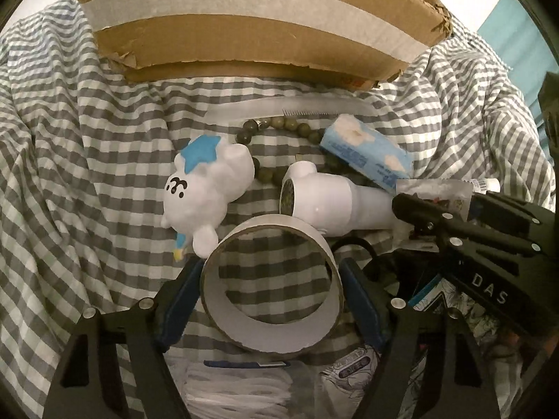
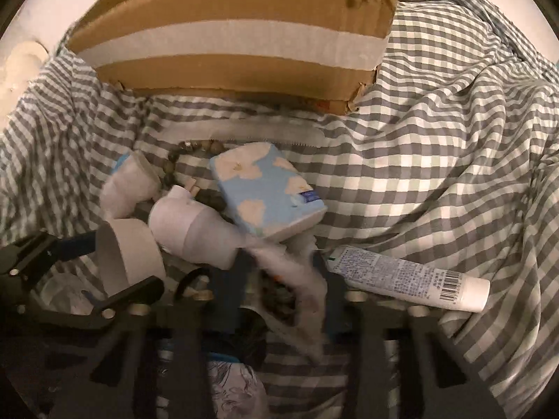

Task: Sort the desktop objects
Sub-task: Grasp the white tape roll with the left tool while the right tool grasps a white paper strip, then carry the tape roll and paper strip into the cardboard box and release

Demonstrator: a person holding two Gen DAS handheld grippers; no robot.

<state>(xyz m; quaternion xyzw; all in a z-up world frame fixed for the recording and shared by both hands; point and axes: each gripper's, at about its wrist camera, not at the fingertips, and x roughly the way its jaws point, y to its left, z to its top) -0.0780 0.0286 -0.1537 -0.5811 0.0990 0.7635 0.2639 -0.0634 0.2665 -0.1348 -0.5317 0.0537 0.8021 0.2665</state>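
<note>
We see a grey-and-white checked cloth (image 1: 87,146) draped in folds over the desk, with a cardboard box (image 1: 258,24) banded in pale tape standing at the far edge. In front of the box the things to be sorted lie in a loose heap near the middle of the cloth.

In the left wrist view our left claw (image 1: 270,281) is clenched on a roll of tape (image 1: 272,279), its blue pads pressed against the two outer sides of the ring, and the checked cloth shows through the hole. Just beyond the roll lies a white toy animal (image 1: 206,188) with a blue star on its head, tipped on its side and touching the roll's rim. To its right a white bottle (image 1: 328,202) lies on its side, also against the roll. Behind both we see a string of dark green beads (image 1: 279,125), a clear comb (image 1: 307,110) and a blue tissue pack (image 1: 367,150) printed with white flowers, which leans on the bottle.

In the right wrist view our right claw (image 2: 286,279) grips a crinkly clear wrapper (image 2: 297,279) between its fingers; the motion blur there hides what the wrapper holds. A white tube (image 2: 408,277) with a barcode lies just to the right of the claw, on the cloth.
</note>
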